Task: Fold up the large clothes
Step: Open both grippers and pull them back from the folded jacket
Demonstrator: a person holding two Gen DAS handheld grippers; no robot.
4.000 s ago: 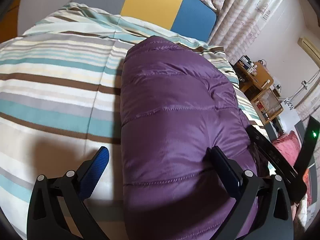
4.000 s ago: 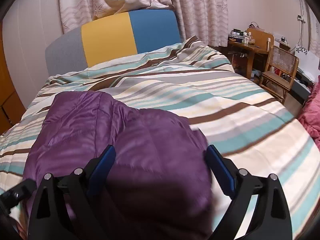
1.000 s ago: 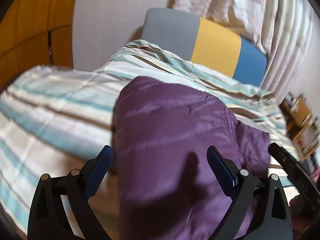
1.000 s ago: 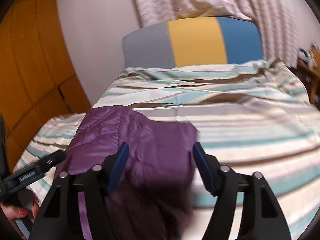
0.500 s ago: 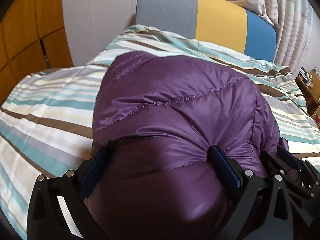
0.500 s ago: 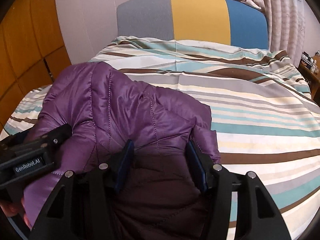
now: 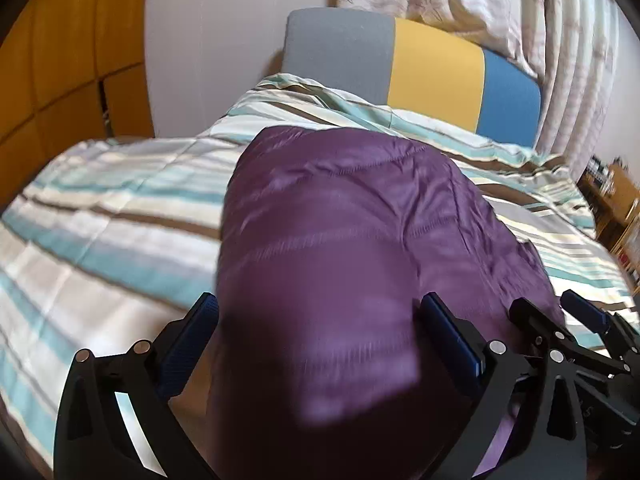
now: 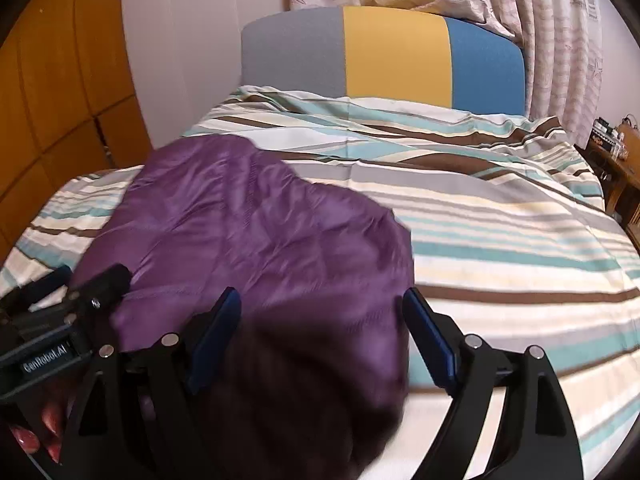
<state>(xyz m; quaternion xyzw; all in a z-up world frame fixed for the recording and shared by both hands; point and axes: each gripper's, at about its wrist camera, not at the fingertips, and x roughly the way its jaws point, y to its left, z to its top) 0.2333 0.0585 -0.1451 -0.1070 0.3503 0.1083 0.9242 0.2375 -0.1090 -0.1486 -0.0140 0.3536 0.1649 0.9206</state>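
Purple jacket (image 7: 340, 240) (folded) lies between both spread grippers.

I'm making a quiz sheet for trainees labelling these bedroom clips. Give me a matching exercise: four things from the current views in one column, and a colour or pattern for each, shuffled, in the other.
Things:
1. puffer jacket
2. duvet cover
3. middle panel of the headboard
4. pads of the right hand-held gripper

Colours:
A. yellow
B. teal, brown, grey and cream stripes
C. blue
D. purple

Pairs: 1-D, 2-B, 3-A, 4-C
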